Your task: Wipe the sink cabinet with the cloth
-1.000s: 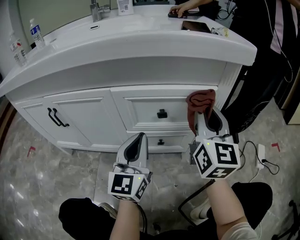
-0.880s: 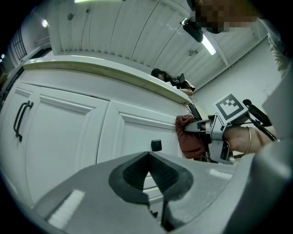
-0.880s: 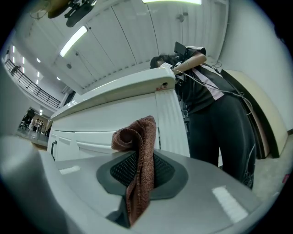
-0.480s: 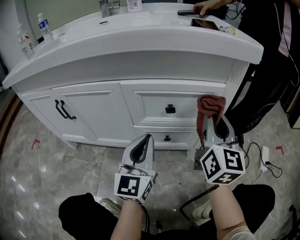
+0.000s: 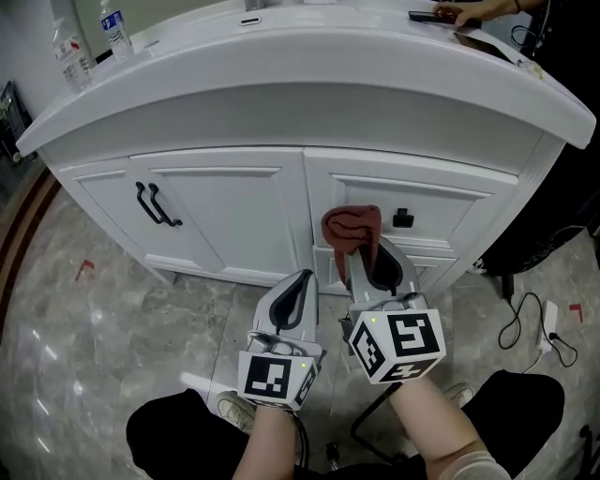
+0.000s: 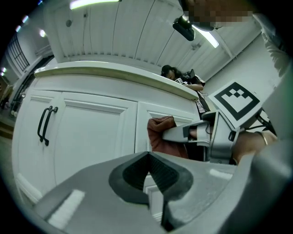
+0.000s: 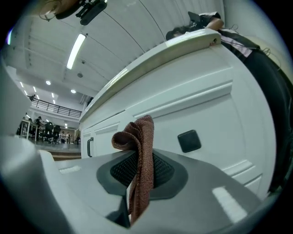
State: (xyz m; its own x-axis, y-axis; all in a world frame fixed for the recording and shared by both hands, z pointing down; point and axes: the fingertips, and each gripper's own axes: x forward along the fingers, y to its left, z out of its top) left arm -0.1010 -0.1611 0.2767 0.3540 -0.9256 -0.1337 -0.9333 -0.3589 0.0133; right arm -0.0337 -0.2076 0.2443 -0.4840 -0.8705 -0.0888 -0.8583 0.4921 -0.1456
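In front of the white sink cabinet [image 5: 225,211], the right hand-held gripper [image 5: 373,267] is clamped on the reddish-brown cloth [image 5: 352,228]. The cloth's bunched top rises above the jaws, near the drawer front and left of its black knob [image 5: 403,218]. The left hand-held gripper [image 5: 298,289], jaws together and empty, hangs just beside it.

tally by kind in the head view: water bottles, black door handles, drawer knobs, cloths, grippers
water bottles: 2
door handles: 2
drawer knob in sight: 1
cloth: 1
grippers, left and right: 2
total: 8
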